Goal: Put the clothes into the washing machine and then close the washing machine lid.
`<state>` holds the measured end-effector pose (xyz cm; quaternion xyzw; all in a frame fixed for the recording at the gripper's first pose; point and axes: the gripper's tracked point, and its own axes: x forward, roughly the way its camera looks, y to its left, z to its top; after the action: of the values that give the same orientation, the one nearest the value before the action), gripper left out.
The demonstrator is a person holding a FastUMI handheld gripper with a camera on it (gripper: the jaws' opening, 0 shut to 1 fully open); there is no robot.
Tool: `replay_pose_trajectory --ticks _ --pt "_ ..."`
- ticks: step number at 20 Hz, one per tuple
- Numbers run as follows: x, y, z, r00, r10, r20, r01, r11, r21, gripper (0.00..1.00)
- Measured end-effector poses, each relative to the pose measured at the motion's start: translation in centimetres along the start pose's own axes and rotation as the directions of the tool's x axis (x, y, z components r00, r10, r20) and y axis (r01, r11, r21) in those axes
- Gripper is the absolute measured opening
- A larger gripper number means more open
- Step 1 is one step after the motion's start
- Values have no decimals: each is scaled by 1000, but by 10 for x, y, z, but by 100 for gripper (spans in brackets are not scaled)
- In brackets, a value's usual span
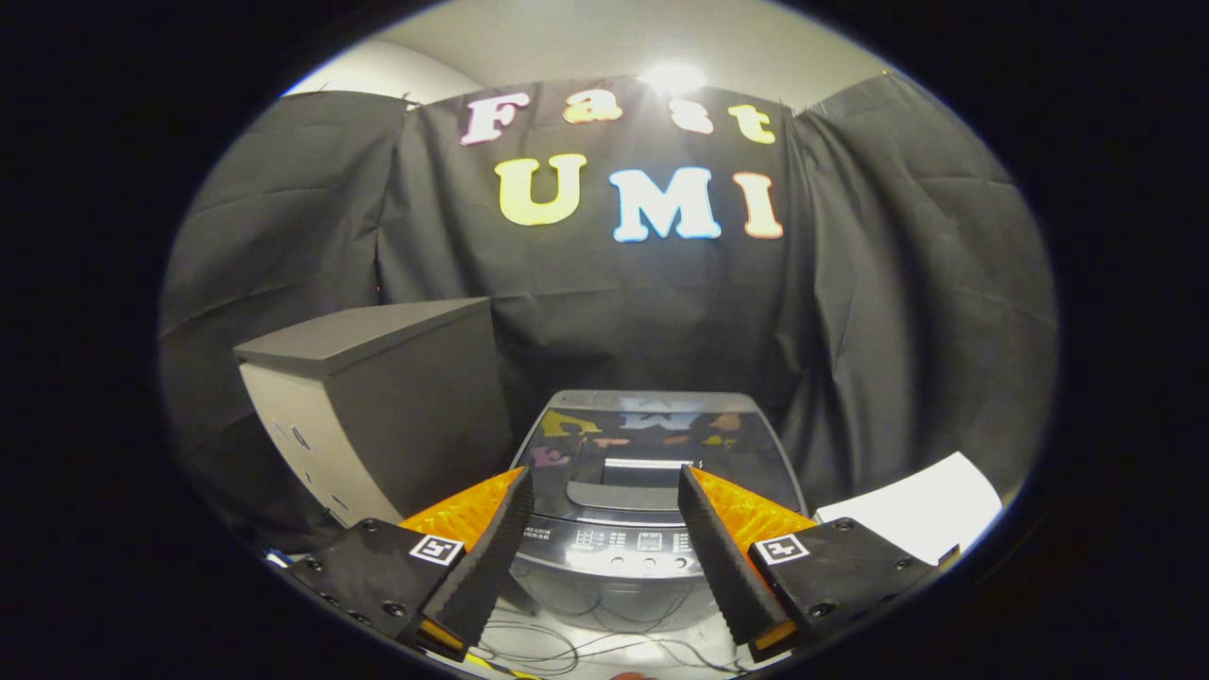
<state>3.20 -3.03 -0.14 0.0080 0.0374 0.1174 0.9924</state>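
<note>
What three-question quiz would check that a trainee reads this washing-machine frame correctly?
1. True or false: the lid of the washing machine is shut.
2. What do the fingers of the gripper hold?
A. a garment
B. nothing
C. a cable
3. What stands beside the machine, beyond the gripper's left finger?

Key:
1. True; the glossy lid lies flat over the tub.
2. B; the fingers are spread apart, with the machine's control panel showing between them.
3. A grey box-shaped cabinet.
</note>
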Motion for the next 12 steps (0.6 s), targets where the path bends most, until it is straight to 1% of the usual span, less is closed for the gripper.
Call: replay_pose_trajectory --ticks 2,3,5,7,10,12 --pt "-20 -6 10 995 -18 101 27 996 -88 97" --pt "-28 -9 2 994 -24 104 32 996 -80 97" --pt "-41 -14 -18 996 -39 84 38 999 14 98" --pt "-64 -27 -19 992 -86 89 79 994 78 98" --pt "-91 -36 -24 988 -130 88 119 985 121 98" --pt "-107 -41 -25 984 -153 94 143 984 108 98"
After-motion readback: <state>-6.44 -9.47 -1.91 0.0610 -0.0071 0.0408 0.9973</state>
